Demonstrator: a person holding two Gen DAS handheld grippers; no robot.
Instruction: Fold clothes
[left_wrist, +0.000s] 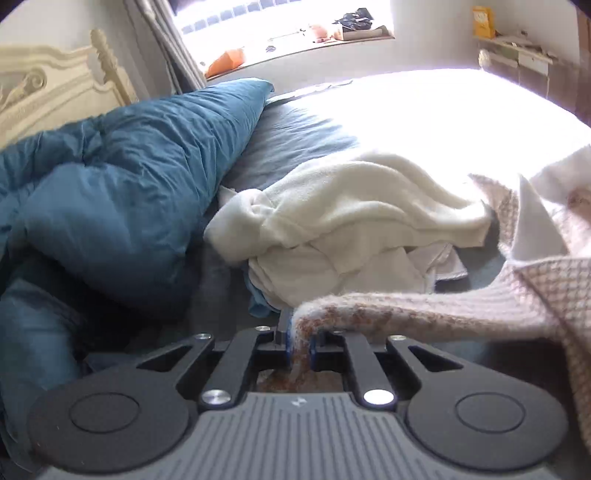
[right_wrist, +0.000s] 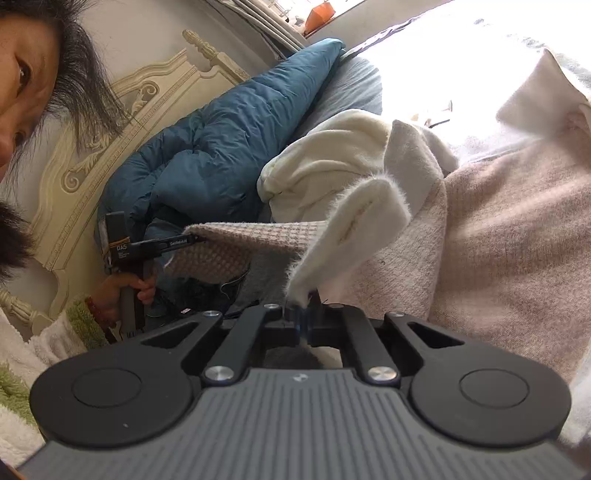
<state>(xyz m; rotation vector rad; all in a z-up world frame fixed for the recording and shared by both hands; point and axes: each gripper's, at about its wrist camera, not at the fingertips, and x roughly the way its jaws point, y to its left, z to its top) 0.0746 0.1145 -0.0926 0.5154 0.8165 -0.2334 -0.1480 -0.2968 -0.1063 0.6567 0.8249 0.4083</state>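
Note:
A pink knit sweater (left_wrist: 535, 291) with a white collar lies on the bed and is lifted at two places. My left gripper (left_wrist: 300, 345) is shut on the sweater's edge, which stretches off to the right. In the right wrist view the sweater (right_wrist: 498, 229) fills the right side, and my right gripper (right_wrist: 300, 317) is shut on its white collar flap (right_wrist: 351, 225). The left gripper (right_wrist: 192, 240) also shows there at the left, pinching the knit edge. A cream fleece garment (left_wrist: 354, 206) is heaped behind the sweater.
A teal duvet (left_wrist: 122, 184) is bunched at the left against a cream carved headboard (left_wrist: 44, 85). The grey bed sheet (left_wrist: 295, 133) runs toward a bright window sill (left_wrist: 295, 37). The person's face (right_wrist: 22, 81) and hand (right_wrist: 122, 291) are at the left.

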